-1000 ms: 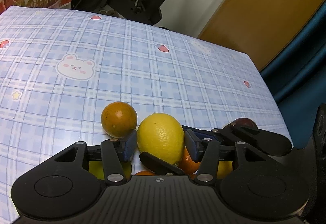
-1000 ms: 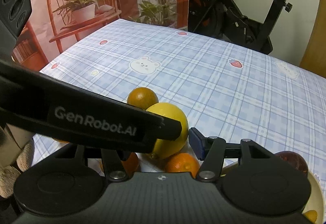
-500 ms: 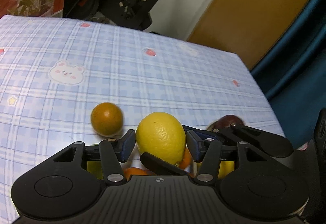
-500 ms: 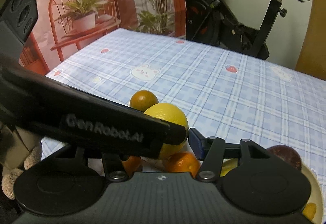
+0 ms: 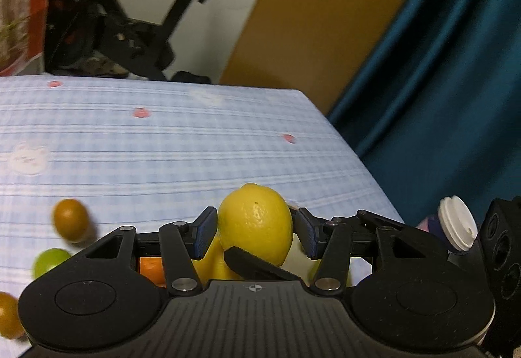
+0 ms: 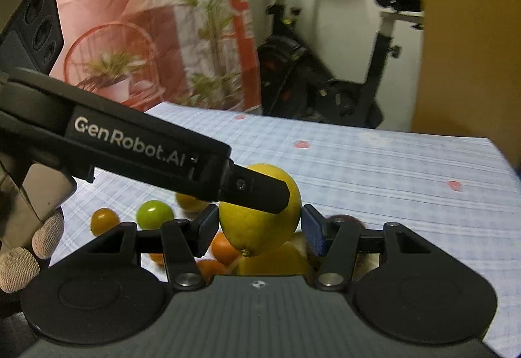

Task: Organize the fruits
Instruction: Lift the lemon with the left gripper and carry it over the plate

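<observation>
While both claws meet around one lemon (image 5: pixel 255 224), the left claw (image 5: pixel 255 232) has a blue pad at each flank of the fruit, its jaws closing on it. In the right wrist view the right claw (image 6: pixel 259 229) brackets the same lemon between its own pads, pinching it, with a left finger (image 6: pixel 257 192) lying across the top of the fruit. Lifted clear of the blue checked counter (image 5: pixel 182 149), the lemon hangs above more yellow and orange fruit just below the claws. Left of the right claw sit a green fruit (image 6: pixel 154 214) and a small orange fruit (image 6: pixel 105 220). A gloved hand (image 6: pixel 29 247) shows at far left.
</observation>
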`<state>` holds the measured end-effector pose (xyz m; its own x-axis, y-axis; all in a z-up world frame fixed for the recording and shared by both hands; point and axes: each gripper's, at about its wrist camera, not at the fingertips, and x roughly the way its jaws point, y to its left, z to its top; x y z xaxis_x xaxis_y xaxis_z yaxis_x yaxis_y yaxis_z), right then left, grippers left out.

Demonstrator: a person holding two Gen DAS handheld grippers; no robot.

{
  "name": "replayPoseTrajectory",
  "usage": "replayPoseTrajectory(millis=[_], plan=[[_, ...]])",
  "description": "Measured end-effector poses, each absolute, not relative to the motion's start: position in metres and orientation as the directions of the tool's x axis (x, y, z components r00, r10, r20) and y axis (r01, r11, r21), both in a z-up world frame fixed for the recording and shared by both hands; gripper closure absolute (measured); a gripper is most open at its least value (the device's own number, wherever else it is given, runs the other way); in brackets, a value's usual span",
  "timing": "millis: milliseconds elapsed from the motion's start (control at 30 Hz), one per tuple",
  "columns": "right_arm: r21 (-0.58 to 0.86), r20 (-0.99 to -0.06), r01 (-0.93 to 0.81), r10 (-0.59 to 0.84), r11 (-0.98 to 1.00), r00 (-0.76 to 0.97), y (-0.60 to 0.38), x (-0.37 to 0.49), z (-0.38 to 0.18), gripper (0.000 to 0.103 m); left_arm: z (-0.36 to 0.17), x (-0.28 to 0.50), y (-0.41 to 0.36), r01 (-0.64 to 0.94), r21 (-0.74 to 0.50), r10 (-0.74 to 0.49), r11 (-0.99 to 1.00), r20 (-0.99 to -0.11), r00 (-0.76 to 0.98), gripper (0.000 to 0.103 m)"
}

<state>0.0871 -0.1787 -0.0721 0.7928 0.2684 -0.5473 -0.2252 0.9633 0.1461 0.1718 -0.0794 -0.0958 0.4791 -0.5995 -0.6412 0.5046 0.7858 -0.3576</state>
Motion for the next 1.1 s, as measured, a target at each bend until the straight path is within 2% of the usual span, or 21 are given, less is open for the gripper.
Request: replayPoseTrajectory(millis=[567,833,1100], plan=[[0.209,-0.573,-0.043,0.158,0.977,0.804,-0.253,0.058,-0.096,0.045,-0.128,0.172,-0.166,0.599,-0.3,-0.596,0.742,-0.704,0.385,0.048],[0.226,-0.596,-0.029,0.161,0.974,0.787,-0.261,0.065,-0.113,0.045,-0.135,0.177,-0.17,0.609,-0.273,-0.58,0.745,-0.715,0.389,0.049],[0.174,-0.615,-0.049,0.148,0.983,0.774,-0.256,0.079,-0.113,0.044,-0.134,0.174,-0.165,0.635,-0.242,-0.585,0.734,-0.701,0.409,0.049]])
